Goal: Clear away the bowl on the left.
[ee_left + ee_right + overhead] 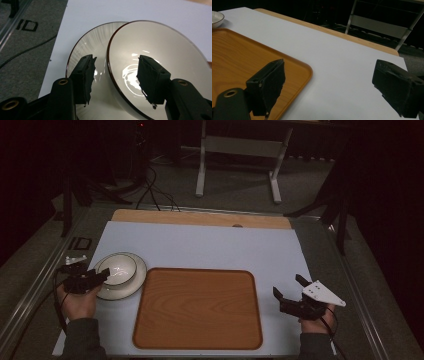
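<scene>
the left gripper [113, 75] is sitting nearest in its own view, its jaws standing apart and straddling the near rim of a white bowl [160, 57]: one pad is hanging outside the rim, over the white plate [87, 47] beneath, and the other is reaching inside the bowl above its glossy bottom. neither pad is pressing on the rim, so the bowl is not being clamped. the bowl is resting on the plate, pushed toward one side of it, and both are showing a thin dark edge line.

in the high view the left gripper [102, 276] is lying at the left edge of the pale mat [200, 245], with the hand [79, 301] behind it, and the bowl [118, 269] and plate [131, 287] are sitting just left of the wooden tray [197, 309]. the tray is lying bare in the middle of the near half of the mat.

the right gripper [287, 289] is hovering at the right edge of the mat, well apart from the bowl, jaws wide apart with nothing between them. in the right gripper view it [329, 82] is looking across the tray's corner [307, 71] toward the far table edge [352, 41].
</scene>
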